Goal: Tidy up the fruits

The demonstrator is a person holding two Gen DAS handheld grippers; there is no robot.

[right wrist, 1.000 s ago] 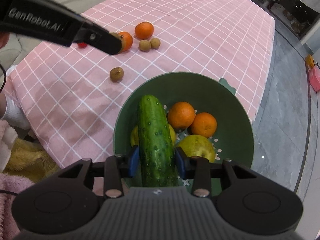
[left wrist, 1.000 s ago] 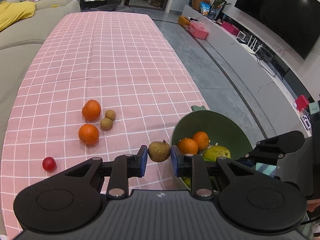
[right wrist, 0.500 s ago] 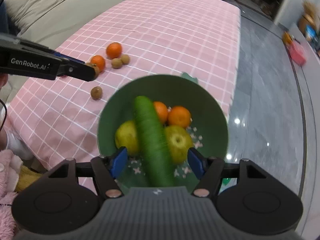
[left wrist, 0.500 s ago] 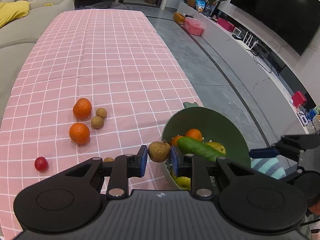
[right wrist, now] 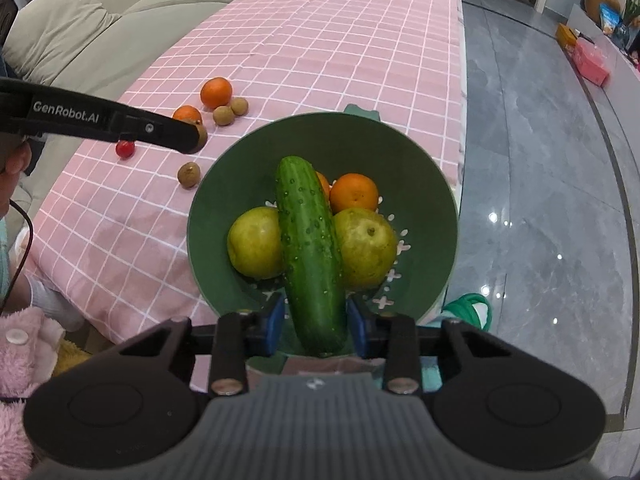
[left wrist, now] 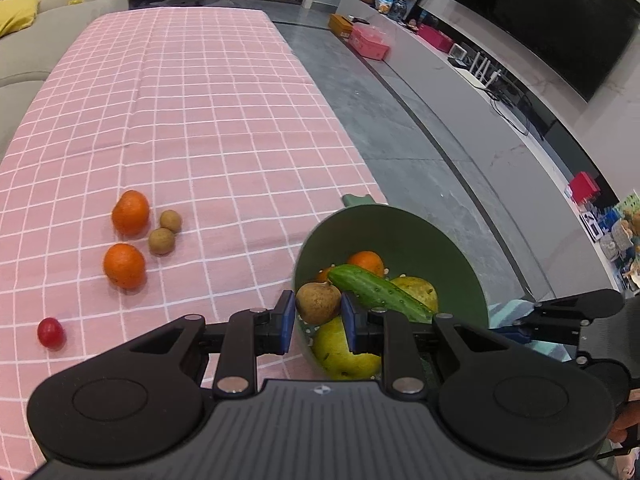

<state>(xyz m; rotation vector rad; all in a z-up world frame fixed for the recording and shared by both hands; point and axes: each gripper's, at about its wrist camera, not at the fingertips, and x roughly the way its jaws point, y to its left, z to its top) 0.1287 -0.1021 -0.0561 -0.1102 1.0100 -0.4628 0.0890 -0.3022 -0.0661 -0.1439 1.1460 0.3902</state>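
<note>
My left gripper (left wrist: 317, 322) is shut on a small brown fruit (left wrist: 318, 303) and holds it over the near left rim of the green bowl (left wrist: 424, 240). The bowl (right wrist: 332, 140) holds a cucumber (right wrist: 310, 248), two yellow-green pears (right wrist: 256, 242) and oranges (right wrist: 354, 193). My right gripper (right wrist: 316, 326) is open around the cucumber's near end; the cucumber lies in the bowl across the pears. Its pads stand apart from the cucumber's sides. On the pink checked cloth lie two oranges (left wrist: 125, 265), small brown fruits (left wrist: 161, 241) and a cherry tomato (left wrist: 50, 333).
The bowl sits at the table's right edge, with grey floor (right wrist: 540, 200) beyond. A sofa (right wrist: 80, 36) runs along the table's far side. Another brown fruit (right wrist: 189, 175) lies left of the bowl. A TV bench (left wrist: 460, 76) lines the wall.
My right gripper opened and let the cucumber go into the bowl, then narrowed somewhat. My left gripper carried the brown fruit rightward to above the bowl's rim.
</note>
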